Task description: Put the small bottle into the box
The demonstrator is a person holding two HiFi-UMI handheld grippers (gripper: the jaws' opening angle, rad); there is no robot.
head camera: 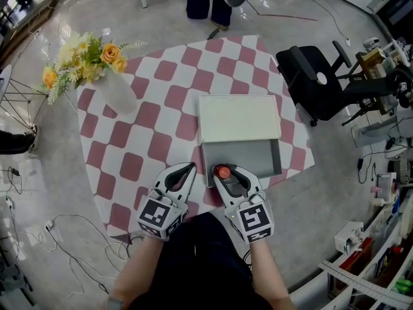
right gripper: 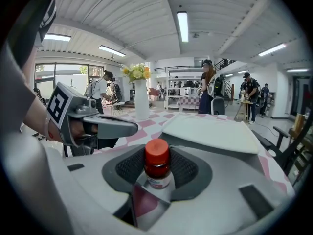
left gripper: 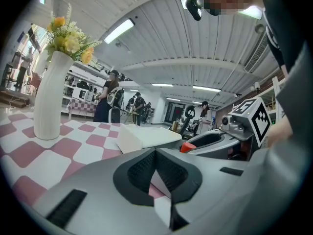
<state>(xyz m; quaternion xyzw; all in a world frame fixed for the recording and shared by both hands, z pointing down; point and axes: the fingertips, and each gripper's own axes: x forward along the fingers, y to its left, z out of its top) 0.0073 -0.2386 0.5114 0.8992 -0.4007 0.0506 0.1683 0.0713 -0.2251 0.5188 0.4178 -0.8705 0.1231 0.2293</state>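
The small bottle point(head camera: 222, 172), dark with a red cap, stands upright between the jaws of my right gripper point(head camera: 224, 173), which is shut on it. It is held at the near left corner of the open grey box point(head camera: 258, 155), whose white lid point(head camera: 239, 118) lies folded back behind it. In the right gripper view the bottle point(right gripper: 157, 173) fills the gap between the dark pads of the right gripper point(right gripper: 157, 155). My left gripper point(head camera: 191, 168) hovers just left of the right one, shut with nothing in it; in its own view the left gripper point(left gripper: 156, 156) shows only cloth through its jaws.
A pink-and-white checked cloth point(head camera: 139, 134) covers the table. A white vase point(head camera: 119, 86) with yellow flowers stands at the far left. A black office chair point(head camera: 316, 82) is beside the table's right edge. People stand in the background.
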